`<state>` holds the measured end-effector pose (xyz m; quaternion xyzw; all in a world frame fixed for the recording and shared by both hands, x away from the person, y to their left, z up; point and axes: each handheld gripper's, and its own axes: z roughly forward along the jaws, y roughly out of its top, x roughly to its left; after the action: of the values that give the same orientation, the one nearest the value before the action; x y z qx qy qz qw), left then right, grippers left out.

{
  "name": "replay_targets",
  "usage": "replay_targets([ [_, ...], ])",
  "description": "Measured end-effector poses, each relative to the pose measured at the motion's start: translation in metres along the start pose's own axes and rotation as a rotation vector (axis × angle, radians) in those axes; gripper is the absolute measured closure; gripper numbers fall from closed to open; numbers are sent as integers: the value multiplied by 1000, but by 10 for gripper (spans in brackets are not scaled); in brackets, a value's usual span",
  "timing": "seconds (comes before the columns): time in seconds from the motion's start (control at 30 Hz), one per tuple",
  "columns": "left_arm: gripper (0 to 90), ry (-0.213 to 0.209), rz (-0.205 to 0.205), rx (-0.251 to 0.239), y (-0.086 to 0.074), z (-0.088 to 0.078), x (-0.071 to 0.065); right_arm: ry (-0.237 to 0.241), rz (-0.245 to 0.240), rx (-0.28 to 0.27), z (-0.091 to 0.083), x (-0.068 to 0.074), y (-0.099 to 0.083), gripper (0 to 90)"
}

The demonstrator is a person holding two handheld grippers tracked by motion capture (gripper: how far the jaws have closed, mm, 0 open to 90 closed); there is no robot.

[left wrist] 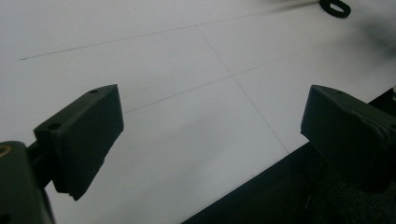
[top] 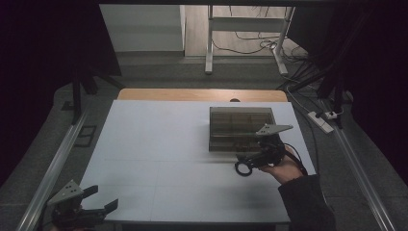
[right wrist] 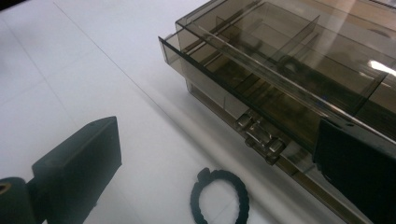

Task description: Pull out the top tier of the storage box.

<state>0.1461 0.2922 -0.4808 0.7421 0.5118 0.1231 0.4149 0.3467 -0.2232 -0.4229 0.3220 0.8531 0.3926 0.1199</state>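
Nearest in the high view: left gripper (top: pixel 96 198) at the table's (top: pixel 159 144) near left corner, jaws spread, nothing between them. Right gripper (top: pixel 255 159), held by a hand (top: pixel 285 169) in a dark sleeve, sits at the right side just in front of a smoky clear compartment box (top: pixel 240 127); a black toothed ring (top: pixel 243 168) lies on the white tabletop at its tip, just beside the box's near edge. Left gripper view: 2 black jaws wide apart over bare white table (left wrist: pixel 177 93) at the edge, ring (left wrist: pixel 335 7) far off at top right. Right gripper view: jaws spread, ring (right wrist: pixel 219 197) flat on the table between them, not pinched; box (right wrist: pixel 280 79) just beyond, lid shut, front latch (right wrist: pixel 259 135) facing the ring, dividers visible inside.
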Motion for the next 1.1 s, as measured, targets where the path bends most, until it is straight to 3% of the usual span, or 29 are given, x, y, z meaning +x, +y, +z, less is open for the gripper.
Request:
replay_targets([
  [0.13, 58, 0, -1, 0, 0, 0, 0, 3, 2, 17, 0, -5, 3, 16],
  [0.3, 58, -1, -1, 0, 0, 0, 0, 10, -14, 43, 1, -13, 10, 143],
  [0.33, 57, -1, -1, 0, 0, 0, 0, 13, -18, 46, 1, -15, 13, 211],
  [0.47, 58, -2, -1, 0, 0, 0, 0, 21, -31, 65, 2, -18, 18, 310],
  [0.5, 58, -1, -1, 0, 0, 0, 0, 28, -54, 76, 3, -21, 20, 398],
  [0.57, 58, -1, -1, -1, 0, 0, 0, 29, -84, 82, 5, -23, 22, 487],
  [0.63, 59, -2, -2, 0, 0, 0, 0, 59, -93, 90, 6, -28, 24, 586],
  [0.73, 60, -3, -1, -1, 0, 0, 0, 96, -90, 98, 8, -35, 26, 668],
  [0.8, 61, -3, -2, -1, 0, 0, 0, 95, -103, 102, 10, -38, 27, 719],
  [1.1, 62, -6, -4, -2, 0, 0, 1, 107, -177, 141, 21, -45, 26, 778],
])
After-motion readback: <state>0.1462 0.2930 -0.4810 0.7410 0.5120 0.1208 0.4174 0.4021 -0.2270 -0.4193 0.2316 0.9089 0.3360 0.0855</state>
